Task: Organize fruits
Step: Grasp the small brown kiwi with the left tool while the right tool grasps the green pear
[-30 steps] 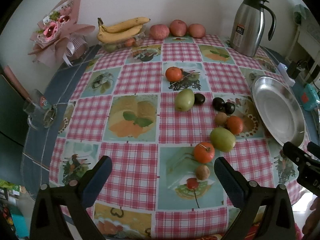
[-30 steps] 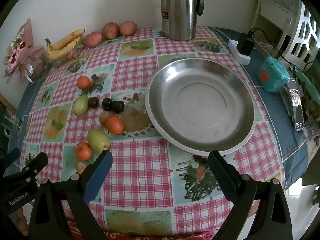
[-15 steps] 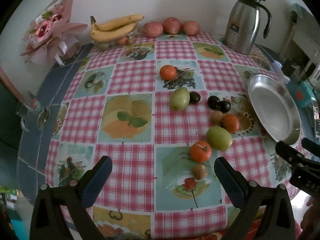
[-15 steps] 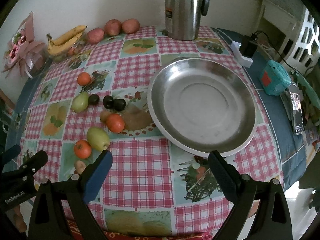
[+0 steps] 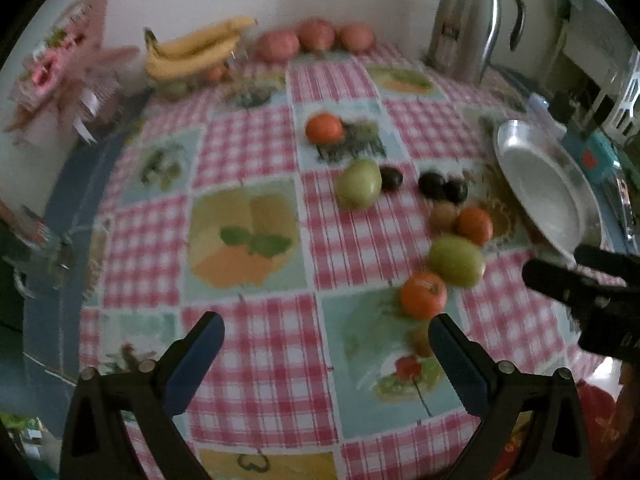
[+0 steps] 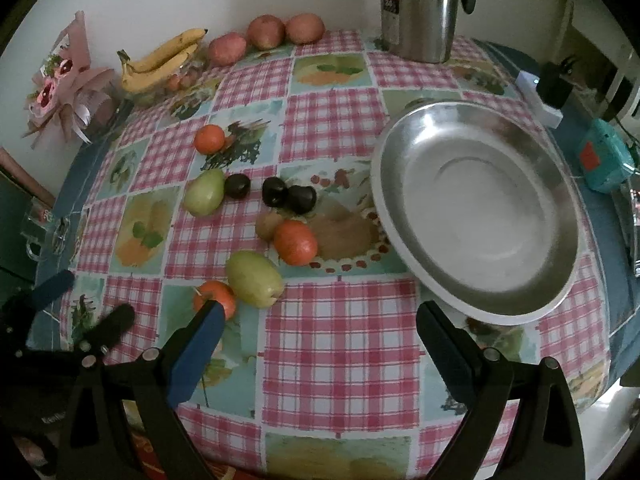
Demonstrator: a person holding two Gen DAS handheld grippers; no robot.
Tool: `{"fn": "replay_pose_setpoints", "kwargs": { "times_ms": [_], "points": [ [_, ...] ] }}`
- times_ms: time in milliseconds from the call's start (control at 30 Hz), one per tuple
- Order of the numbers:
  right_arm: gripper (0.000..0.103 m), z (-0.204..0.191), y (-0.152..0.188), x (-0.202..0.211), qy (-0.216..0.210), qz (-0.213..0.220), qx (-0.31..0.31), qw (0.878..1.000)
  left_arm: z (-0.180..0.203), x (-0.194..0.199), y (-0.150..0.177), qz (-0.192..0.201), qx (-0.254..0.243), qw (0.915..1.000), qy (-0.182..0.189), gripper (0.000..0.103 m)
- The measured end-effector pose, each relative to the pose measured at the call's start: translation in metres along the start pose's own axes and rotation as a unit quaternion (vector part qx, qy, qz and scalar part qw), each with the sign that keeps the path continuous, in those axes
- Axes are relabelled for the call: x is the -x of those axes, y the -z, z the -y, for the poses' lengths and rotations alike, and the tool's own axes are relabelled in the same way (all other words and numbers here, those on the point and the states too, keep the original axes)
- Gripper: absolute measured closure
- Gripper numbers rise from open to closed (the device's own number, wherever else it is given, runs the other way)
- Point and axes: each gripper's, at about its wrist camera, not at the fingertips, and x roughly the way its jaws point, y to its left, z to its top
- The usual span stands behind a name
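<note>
Loose fruit lies mid-table: an orange fruit [image 5: 423, 295] [image 6: 215, 295], a green pear [image 5: 456, 261] [image 6: 254, 279], another orange fruit [image 6: 295, 242], a brown kiwi [image 6: 269, 224], dark plums [image 6: 287, 196], a second green pear [image 5: 358, 184] [image 6: 205, 192] and a far orange fruit [image 5: 324, 128] [image 6: 209, 139]. An empty steel plate [image 6: 476, 208] [image 5: 540, 184] sits on the right. My left gripper [image 5: 326, 340] is open above the near tablecloth. My right gripper [image 6: 316, 324] is open too, holding nothing; its left finger [image 6: 200, 336] overlaps the nearest orange fruit.
Bananas [image 6: 160, 62] and three red apples [image 6: 266, 32] line the back wall beside a steel thermos [image 6: 420, 8]. A pink bouquet [image 6: 64, 84] stands at the back left. A teal box [image 6: 604, 160] and a charger [image 6: 554, 86] lie right of the plate.
Both grippers have moved forward over the table, so the fruit looks nearer. The left wrist view is now motion-blurred. Both stay open; no fruit has moved.
</note>
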Motion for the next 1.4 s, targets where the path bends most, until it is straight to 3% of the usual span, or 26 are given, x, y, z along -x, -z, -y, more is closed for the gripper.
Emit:
{"fn": "replay_pose_setpoints", "kwargs": {
  "times_ms": [233,333,467,800,900,1033,1267,1400],
  "points": [
    [0.010,-0.005,-0.005,-0.020,-0.003,-0.025,-0.004,1.000,0.003,-0.016,0.005,-0.021,0.001,0.9993,0.031,0.002],
    [0.016,-0.006,-0.005,-0.027,-0.008,-0.034,-0.004,0.999,0.008,-0.021,0.005,-0.030,-0.009,0.9986,0.042,0.005],
    [0.017,-0.002,-0.004,-0.032,-0.010,-0.042,-0.014,0.999,0.021,-0.031,0.007,-0.053,-0.033,0.9959,0.066,0.011],
    [0.017,0.003,-0.003,-0.031,-0.012,-0.040,-0.019,0.999,0.057,-0.054,0.007,-0.088,-0.090,0.9880,0.090,0.037],
    [0.017,0.005,-0.002,-0.030,-0.014,-0.039,-0.022,0.999,0.064,-0.059,0.006,-0.091,-0.094,0.9872,0.091,0.048],
    [0.018,0.005,-0.002,-0.031,-0.014,-0.039,-0.023,0.999,0.074,-0.064,0.005,-0.087,-0.099,0.9865,0.098,0.052],
    [0.018,0.005,-0.002,-0.032,-0.011,-0.041,-0.023,0.999,0.076,-0.062,0.003,-0.087,-0.095,0.9840,0.123,0.073],
    [0.018,0.005,-0.003,-0.032,-0.008,-0.041,-0.026,0.999,0.071,-0.064,0.004,-0.085,-0.088,0.9835,0.134,0.076]
  ]
}}
